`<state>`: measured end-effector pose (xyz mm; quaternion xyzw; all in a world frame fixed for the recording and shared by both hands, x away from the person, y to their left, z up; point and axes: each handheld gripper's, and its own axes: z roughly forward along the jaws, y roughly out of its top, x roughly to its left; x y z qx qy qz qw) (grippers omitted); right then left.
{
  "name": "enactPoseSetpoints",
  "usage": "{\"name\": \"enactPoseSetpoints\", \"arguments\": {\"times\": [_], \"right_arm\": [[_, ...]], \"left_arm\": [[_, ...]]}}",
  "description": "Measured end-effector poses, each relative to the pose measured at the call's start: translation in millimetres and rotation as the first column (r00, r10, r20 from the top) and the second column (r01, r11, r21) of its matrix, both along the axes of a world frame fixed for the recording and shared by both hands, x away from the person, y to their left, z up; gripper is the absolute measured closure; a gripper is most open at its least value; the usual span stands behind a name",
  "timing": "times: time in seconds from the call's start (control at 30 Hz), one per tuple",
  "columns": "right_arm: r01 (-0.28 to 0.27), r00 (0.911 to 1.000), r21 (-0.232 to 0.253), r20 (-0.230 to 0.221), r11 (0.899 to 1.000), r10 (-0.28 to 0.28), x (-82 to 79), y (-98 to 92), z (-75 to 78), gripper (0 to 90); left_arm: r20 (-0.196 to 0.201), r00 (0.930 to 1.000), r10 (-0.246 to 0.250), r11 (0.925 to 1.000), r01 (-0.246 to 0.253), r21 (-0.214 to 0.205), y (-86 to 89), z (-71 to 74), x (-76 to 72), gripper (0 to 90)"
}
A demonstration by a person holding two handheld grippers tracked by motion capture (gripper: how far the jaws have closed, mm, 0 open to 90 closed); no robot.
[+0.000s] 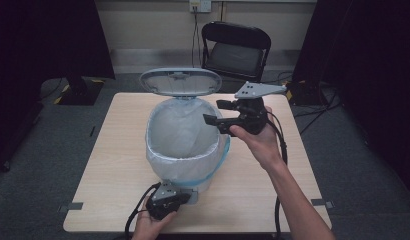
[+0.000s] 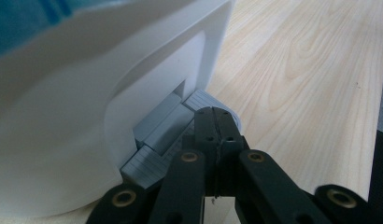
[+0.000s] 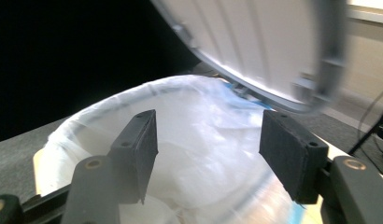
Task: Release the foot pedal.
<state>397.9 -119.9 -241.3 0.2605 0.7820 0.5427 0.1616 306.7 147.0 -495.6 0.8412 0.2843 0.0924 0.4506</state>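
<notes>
So there's a small white pedal bin [image 1: 185, 150] sitting roughly mid-table on a light wood table [image 1: 108, 165], with a white bag liner [image 1: 180, 132] folded over its rim and a blue drawstring band [image 1: 220, 160] showing on the right side. The grey-rimmed lid [image 1: 180, 81] is standing up and open at the back.

The left gripper [image 1: 182, 197] is down low at the near base of the bin, held in the person's left hand [image 1: 152, 222]. In the left gripper view its jaws are squeezed together, tips touching, and they sit right on the grey ribbed foot pedal [image 2: 168, 133] that sticks out of the notch in the bin's white wall. Nothing is caught between them as far as I can see, they're just pressed closed on top of it.

The right gripper [image 1: 215, 112] is up in the air at the right edge of the bin's mouth, in the right hand [image 1: 260, 140], pointing left over the opening. Its jaws are spread wide apart and empty; in the right gripper view you look between the two black pads [image 3: 292, 154] straight at the crinkly liner [image 3: 203, 140] with the raised lid [image 3: 264, 46] above.

Behind the table there's a black folding chair [image 1: 236, 47] against the wall.
</notes>
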Motion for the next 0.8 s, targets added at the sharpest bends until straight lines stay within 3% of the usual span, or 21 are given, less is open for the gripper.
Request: {"name": "enactPoseSetpoints", "arguments": {"times": [0.13, 0.5, 0.7, 0.77, 0.8], "right_arm": [[0.060, 0.9982, -0.005, 0.007, 0.998, -0.060, 1.5, -18.6, -0.3, 37.1], [0.134, 0.9909, 0.014, -0.013, 0.991, -0.134, 2.5, -54.6, -10.7, 33.8], [0.187, 0.9819, 0.003, -0.033, 0.982, -0.186, 2.3, -74.0, -22.5, 32.0], [0.222, 0.9739, -0.021, -0.044, 0.975, -0.223, 3.7, -83.4, -30.7, 35.4], [0.222, 0.9739, -0.021, -0.044, 0.975, -0.223, 3.7, -83.4, -30.7, 35.4]], "left_arm": [[0.000, 1.0000, 0.000, 1.0000, 0.000, 0.000, 0.0, 0.0, 0.0, 90.0], [0.000, 1.0000, 0.000, 1.0000, 0.000, 0.000, 0.0, 0.0, 0.0, 90.0], [-0.001, 1.0000, 0.006, 1.0000, -0.006, 0.004, -0.2, 0.3, -0.4, 90.0], [-0.002, 1.0000, 0.004, 1.0000, -0.004, 0.001, -0.2, 0.1, -0.3, 90.0], [-0.001, 1.0000, 0.003, 1.0000, -0.003, 0.000, -0.2, 0.1, -0.2, 90.0]]}}
